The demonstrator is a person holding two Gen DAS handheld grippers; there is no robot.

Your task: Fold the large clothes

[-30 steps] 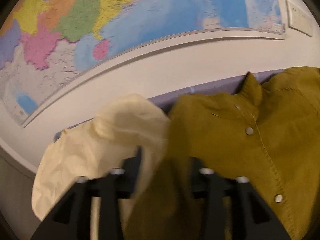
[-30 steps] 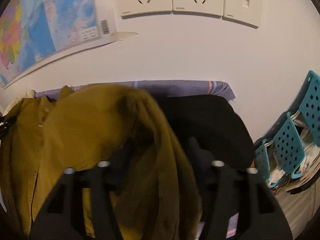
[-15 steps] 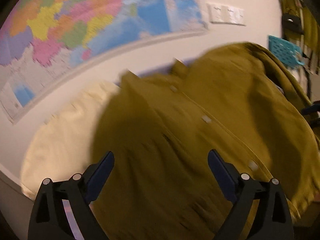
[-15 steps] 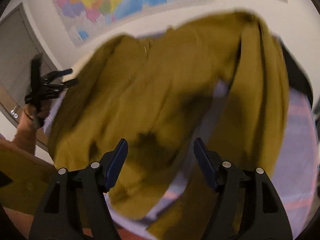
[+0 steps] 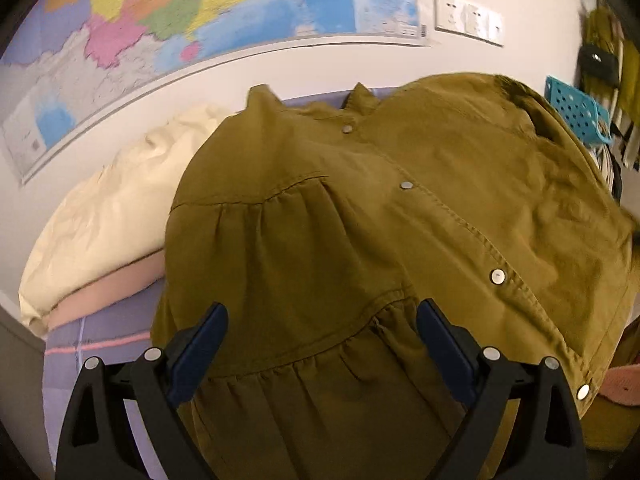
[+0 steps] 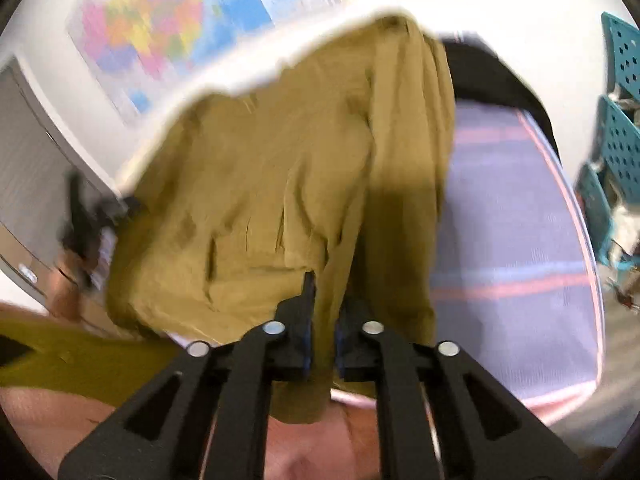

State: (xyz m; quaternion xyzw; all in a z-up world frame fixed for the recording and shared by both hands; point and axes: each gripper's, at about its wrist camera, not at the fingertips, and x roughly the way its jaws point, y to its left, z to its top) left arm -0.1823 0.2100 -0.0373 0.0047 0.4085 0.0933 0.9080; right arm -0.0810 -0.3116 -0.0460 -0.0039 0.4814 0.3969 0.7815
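Note:
An olive-green button-front shirt (image 5: 360, 220) lies spread over the purple checked sheet (image 5: 92, 332). My left gripper (image 5: 322, 312) hovers over its gathered lower part, open wide, with the cloth lying under the fingers and nothing pinched. In the right wrist view the shirt (image 6: 260, 184) is blurred, and one long fold runs down to my right gripper (image 6: 326, 300). Its jaws are closing, almost together, with that fold of olive cloth pinched between the pads. The left gripper (image 6: 80, 216) shows as a dark blur at the shirt's far left.
A cream garment (image 5: 120, 208) lies by the wall left of the shirt, and a black garment (image 6: 492, 76) at the sheet's far right corner. Teal perforated baskets (image 6: 620, 132) stand to the right. A wall map (image 5: 200, 12) and sockets (image 5: 468, 20) are behind.
The left gripper let go of the cloth, opened wide and drew back over the shirt. The right gripper swung back to the near edge, opened, then closed on a fold of the shirt.

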